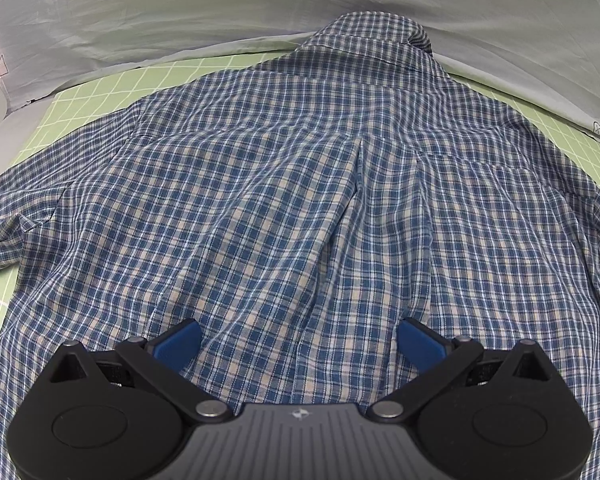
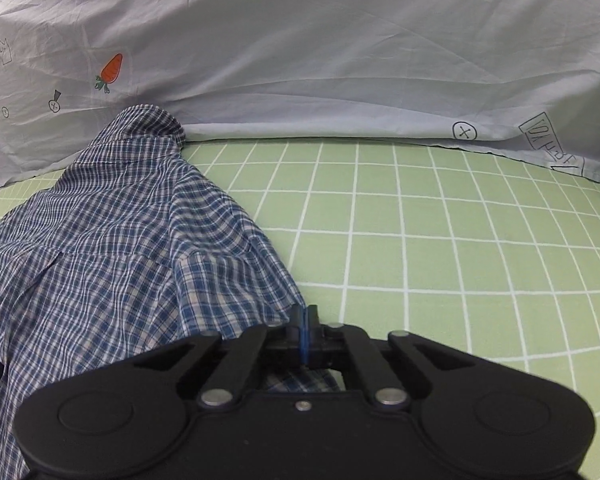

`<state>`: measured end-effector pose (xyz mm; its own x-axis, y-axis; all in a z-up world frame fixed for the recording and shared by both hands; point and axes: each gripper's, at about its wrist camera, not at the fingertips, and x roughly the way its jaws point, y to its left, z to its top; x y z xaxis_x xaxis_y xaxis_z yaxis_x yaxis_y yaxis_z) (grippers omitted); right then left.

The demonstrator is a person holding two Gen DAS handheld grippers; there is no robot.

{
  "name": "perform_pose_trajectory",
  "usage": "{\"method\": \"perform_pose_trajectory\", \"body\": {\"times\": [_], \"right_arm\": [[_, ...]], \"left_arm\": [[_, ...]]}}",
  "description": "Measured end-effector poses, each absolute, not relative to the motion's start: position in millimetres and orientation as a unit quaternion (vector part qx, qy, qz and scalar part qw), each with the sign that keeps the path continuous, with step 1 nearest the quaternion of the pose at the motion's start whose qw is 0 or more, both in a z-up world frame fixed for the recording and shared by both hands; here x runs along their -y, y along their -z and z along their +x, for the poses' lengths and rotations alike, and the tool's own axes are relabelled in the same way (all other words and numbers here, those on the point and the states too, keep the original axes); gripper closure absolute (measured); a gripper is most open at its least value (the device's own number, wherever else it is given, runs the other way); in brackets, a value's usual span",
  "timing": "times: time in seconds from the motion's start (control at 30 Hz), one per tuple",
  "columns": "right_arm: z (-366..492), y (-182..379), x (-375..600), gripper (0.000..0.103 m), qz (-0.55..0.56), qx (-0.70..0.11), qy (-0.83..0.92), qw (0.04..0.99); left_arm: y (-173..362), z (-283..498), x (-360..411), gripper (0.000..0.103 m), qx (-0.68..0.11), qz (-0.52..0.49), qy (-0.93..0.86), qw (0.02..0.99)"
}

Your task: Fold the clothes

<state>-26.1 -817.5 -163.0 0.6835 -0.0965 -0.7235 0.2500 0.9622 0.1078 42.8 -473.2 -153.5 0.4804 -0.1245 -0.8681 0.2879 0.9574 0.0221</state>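
A blue, white and tan checked shirt lies back-up and spread out on the green grid mat, collar at the far side. My left gripper hovers over the shirt's lower back, blue pads wide apart and open, with nothing pinched. In the right wrist view the shirt fills the left side. Its short sleeve runs down to my right gripper. That gripper's pads are pressed together on the sleeve's hem, and checked cloth shows beneath the fingers.
A pale grey sheet printed with carrots and marks hangs as a backdrop along the far edge of the mat. To the right of the shirt stretches bare green mat.
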Motion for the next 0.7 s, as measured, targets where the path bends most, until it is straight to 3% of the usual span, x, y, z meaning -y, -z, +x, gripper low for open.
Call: {"method": "perform_pose_trajectory", "body": {"times": [0.27, 0.43, 0.7], "right_arm": [[4.9, 153.1, 855.8, 0.102, 0.044, -0.350, 0.182, 0.918], [-24.0, 132.0, 856.9, 0.081, 0.060, -0.316, 0.255, 0.912], [-117.0, 142.0, 801.8, 0.087, 0.112, -0.330, 0.298, 0.889]], "left_arm": [[153.2, 44.1, 471.0, 0.000, -0.494, 0.081, 0.120, 0.857], [153.2, 43.6, 468.3, 0.000, -0.491, 0.079, 0.119, 0.860], [152.7, 42.8, 472.3, 0.000, -0.489, 0.076, 0.111, 0.862]]}}
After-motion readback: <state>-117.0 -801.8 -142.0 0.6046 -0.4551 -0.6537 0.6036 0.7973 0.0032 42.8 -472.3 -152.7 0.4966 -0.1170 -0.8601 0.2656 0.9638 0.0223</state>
